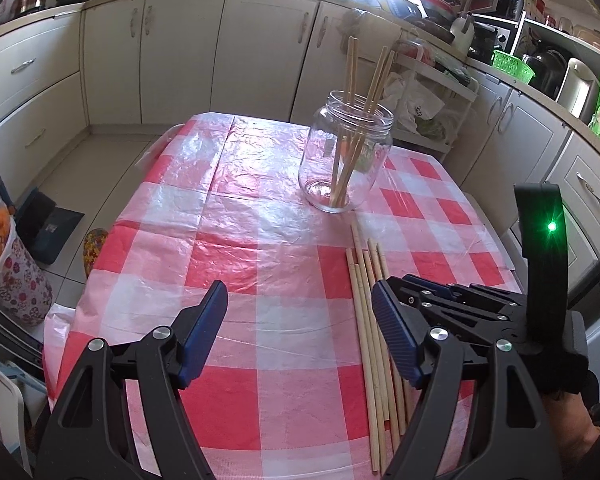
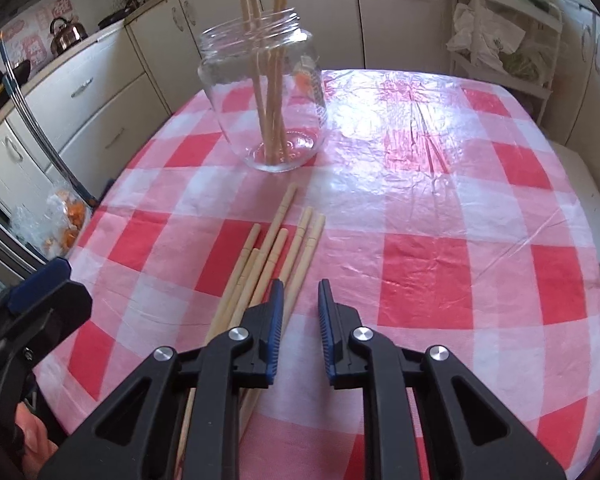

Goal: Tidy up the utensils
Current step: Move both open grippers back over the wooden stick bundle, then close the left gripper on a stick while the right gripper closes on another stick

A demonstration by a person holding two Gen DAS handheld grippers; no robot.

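Bench (image 2: 440, 280), checked cloth. Glass jar (image 2: 266, 96): upright, four chopsticks inside. Loose chopsticks (image 2: 276, 252): flat, bundled, just left of right gripper (image 2: 300, 296), jaws narrowly parted, empty. Left gripper (image 1: 300, 312): jaws spread, empty; bundle beside its right finger. Open cloth elsewhere.

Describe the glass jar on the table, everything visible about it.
The jar is clear glass, rounded at the shoulders, with a threaded wide mouth and no lid. It stands upright on the red-and-white checked tablecloth, toward the far side of the table. Several light wooden chopsticks stand inside it, leaning against the rim and poking well above the mouth. A small orange mark shows on or through its wall; what it is cannot be told. Nothing else touches it; the loose chopsticks lie nearer, apart from it.
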